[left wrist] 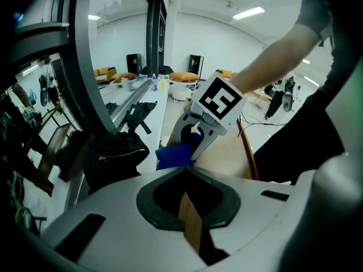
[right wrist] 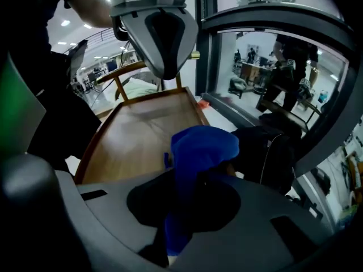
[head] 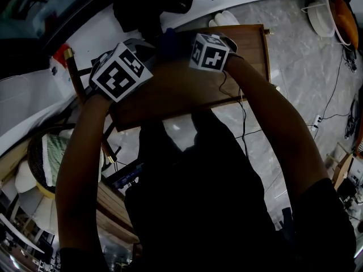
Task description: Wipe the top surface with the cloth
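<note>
The wooden table top (head: 170,92) has a raised rim and lies under both grippers. A blue cloth (right wrist: 201,146) is bunched in my right gripper (right wrist: 181,208), which is shut on it at the top's far edge. From the left gripper view the same cloth (left wrist: 173,154) hangs below the right gripper (left wrist: 195,135). A thin wooden rim strip (left wrist: 190,222) runs between the jaws of my left gripper (left wrist: 190,208), which is shut on it at the left end of the top. In the head view the marker cubes (head: 121,71) hide both pairs of jaws.
A black bag (right wrist: 272,146) lies beyond the table by the window frame (right wrist: 255,21). A woven basket with green fabric (head: 48,157) sits at lower left. Cables (head: 244,129) trail over the marble floor to the right. A wooden chair (right wrist: 122,75) stands behind the left gripper.
</note>
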Motion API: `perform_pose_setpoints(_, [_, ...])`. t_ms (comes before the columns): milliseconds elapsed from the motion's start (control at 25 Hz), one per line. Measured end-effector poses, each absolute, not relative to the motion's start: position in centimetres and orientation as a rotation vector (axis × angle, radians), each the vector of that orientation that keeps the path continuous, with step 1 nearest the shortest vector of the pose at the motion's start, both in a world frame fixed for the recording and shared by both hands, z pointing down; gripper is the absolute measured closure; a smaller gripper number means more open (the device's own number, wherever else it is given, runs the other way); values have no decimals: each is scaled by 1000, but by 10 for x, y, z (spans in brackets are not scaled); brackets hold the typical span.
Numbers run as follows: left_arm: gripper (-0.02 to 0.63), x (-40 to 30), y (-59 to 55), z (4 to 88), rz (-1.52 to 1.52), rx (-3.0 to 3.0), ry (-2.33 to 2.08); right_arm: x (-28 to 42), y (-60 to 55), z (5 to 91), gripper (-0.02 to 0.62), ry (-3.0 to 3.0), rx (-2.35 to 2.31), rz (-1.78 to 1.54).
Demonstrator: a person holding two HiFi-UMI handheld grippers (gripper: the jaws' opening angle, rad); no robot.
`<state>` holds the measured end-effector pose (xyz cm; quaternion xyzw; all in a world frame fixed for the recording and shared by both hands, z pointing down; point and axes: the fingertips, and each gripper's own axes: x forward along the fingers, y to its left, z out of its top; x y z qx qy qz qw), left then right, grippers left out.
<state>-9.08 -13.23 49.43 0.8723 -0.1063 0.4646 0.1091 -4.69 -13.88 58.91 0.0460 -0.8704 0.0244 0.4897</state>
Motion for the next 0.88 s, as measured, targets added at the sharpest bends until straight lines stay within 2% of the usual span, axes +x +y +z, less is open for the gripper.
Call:
perform_pose_setpoints(560, [597,-79,1,518,1387,2461,75,-33,48,598,532,-2128,-197,228])
perform_pose_setpoints(880, [597,-74,21,520,1436,2427,192,-32,54,593,532,-2144,-200,322])
